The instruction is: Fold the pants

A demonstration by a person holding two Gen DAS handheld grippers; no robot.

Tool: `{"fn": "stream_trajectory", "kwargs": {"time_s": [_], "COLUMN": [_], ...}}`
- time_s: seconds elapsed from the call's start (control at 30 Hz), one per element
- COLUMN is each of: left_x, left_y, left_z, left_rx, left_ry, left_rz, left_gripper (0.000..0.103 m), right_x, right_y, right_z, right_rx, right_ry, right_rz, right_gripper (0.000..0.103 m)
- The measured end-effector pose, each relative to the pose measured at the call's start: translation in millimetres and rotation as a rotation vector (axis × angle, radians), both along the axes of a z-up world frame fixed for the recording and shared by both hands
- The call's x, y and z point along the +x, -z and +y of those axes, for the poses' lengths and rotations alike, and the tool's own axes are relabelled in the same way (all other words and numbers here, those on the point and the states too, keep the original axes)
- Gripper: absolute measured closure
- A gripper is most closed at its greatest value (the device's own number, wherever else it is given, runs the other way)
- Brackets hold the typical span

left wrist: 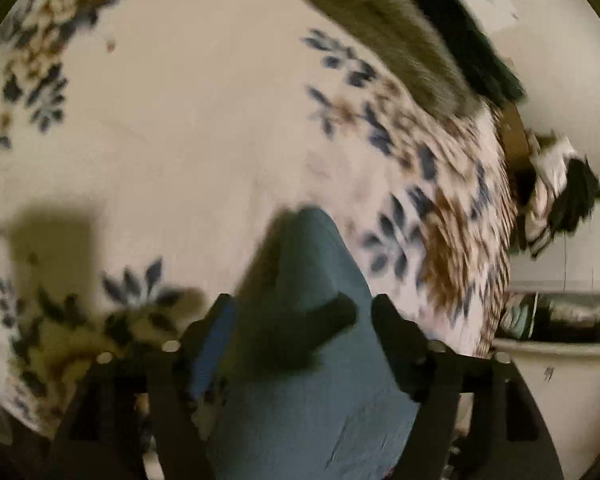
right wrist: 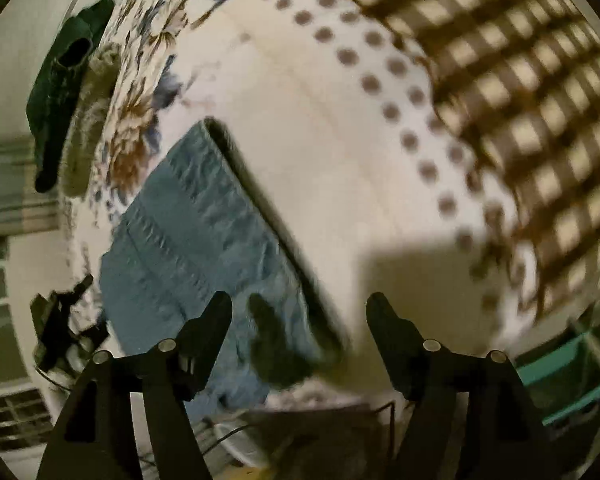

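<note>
The blue-grey pants (right wrist: 196, 232) lie folded in a long strip on the floral bedsheet (right wrist: 300, 128). In the left wrist view the pants (left wrist: 300, 360) run up between my left fingers. My left gripper (left wrist: 300, 308) is open above them, jaws wide apart on either side of the cloth without pinching it. My right gripper (right wrist: 298, 308) is open and empty, hovering over the near end of the pants; its left finger is over the cloth and its right finger over bare sheet. Both views are motion-blurred.
A grey-green garment (left wrist: 384, 32) and a dark green one (left wrist: 472, 48) lie at the bed's far edge. A brown checked blanket (right wrist: 520, 80) covers one side of the bed. A shelf (left wrist: 560, 316) and a teal crate (right wrist: 568, 372) stand beside the bed.
</note>
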State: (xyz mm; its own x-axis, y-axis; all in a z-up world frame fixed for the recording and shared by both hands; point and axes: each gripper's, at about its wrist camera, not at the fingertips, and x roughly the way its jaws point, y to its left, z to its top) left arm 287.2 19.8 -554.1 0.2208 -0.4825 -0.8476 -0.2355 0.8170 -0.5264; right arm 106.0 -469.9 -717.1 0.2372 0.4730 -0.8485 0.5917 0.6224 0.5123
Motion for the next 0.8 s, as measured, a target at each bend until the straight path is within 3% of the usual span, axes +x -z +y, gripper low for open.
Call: {"fn": "stream_trajectory", "kwargs": {"time_s": [0.17, 0.23, 0.33, 0.47, 0.57, 0.67, 0.73, 0.8], "left_x": [-47, -62, -76, -85, -89, -92, -93, -92], "left_y": [-7, -1, 7, 14, 19, 21, 23, 25], "left_z": [-11, -14, -19, -23, -25, -27, -27, -28], "left_rx": [0.046, 0.045, 0.056, 0.081, 0.08, 0.082, 0.079, 0.071], "left_ry": [0.073, 0.082, 0.089, 0.108, 0.122, 0.135, 0.136, 0.137], "left_rz": [0.021, 0.047, 0.058, 0.062, 0.067, 0.065, 0.066, 0.065], "left_gripper": [0.03, 0.03, 0.03, 0.03, 0.027, 0.027, 0.025, 0.022], "right_x": [-36, -37, -37, -49, -58, -62, -57, -61], "right_y": [33, 45, 43, 12, -6, 7, 22, 28], "right_z": [11, 22, 34, 36, 34, 33, 35, 36], "right_rx": [0.183, 0.221, 0.152, 0.101, 0.056, 0.084, 0.153, 0.227], "right_ry": [0.141, 0.169, 0.153, 0.111, 0.09, 0.099, 0.15, 0.17], "right_rz": [0.08, 0.023, 0.013, -0.049, -0.046, 0.006, 0.011, -0.038], "right_gripper": [0.031, 0.056, 0.066, 0.077, 0.077, 0.072, 0.061, 0.04]}}
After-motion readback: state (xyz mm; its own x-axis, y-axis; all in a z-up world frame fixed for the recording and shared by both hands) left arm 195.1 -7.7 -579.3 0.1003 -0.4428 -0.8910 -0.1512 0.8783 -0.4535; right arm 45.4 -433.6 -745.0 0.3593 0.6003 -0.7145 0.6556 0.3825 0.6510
